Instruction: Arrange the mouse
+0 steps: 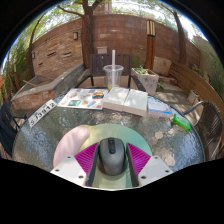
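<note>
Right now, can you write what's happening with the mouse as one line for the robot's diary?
gripper: shut on mouse | mouse: grey, held between pink pads above the glass table | ahead: papers, plastic cup | task: arranging mouse, not yet placed

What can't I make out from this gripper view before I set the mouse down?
- Mouse: it sits between the gripper fingers; its rear end is hidden by the gripper body, and pad contact at its sides is unclear.
- Papers beyond the fingers: print too small to read.
- Plastic cup: contents cannot be told through its wall.
- Green item on the glass table: too small to identify.
</note>
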A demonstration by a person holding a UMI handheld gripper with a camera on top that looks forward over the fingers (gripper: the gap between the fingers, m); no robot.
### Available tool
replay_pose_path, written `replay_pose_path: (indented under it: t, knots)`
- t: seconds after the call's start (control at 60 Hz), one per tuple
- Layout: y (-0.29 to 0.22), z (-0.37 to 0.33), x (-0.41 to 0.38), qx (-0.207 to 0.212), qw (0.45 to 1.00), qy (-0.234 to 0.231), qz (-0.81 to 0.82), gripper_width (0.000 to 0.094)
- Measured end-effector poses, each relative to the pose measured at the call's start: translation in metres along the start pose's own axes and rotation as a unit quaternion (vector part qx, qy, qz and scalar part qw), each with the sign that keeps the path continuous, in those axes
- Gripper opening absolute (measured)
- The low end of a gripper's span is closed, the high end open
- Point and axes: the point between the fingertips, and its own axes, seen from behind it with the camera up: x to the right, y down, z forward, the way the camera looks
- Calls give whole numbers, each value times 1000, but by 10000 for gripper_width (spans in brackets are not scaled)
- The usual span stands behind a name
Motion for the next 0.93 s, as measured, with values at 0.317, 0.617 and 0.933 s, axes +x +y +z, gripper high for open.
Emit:
replay_pose_path:
  t: [0.317,0.617,0.933]
  knots:
    - [-32,-134,-9,37,999,35,-19,855]
    - [-1,-292,-36,60,995,76,-23,854]
    - [25,-346,-52,70,994,76,-23,855]
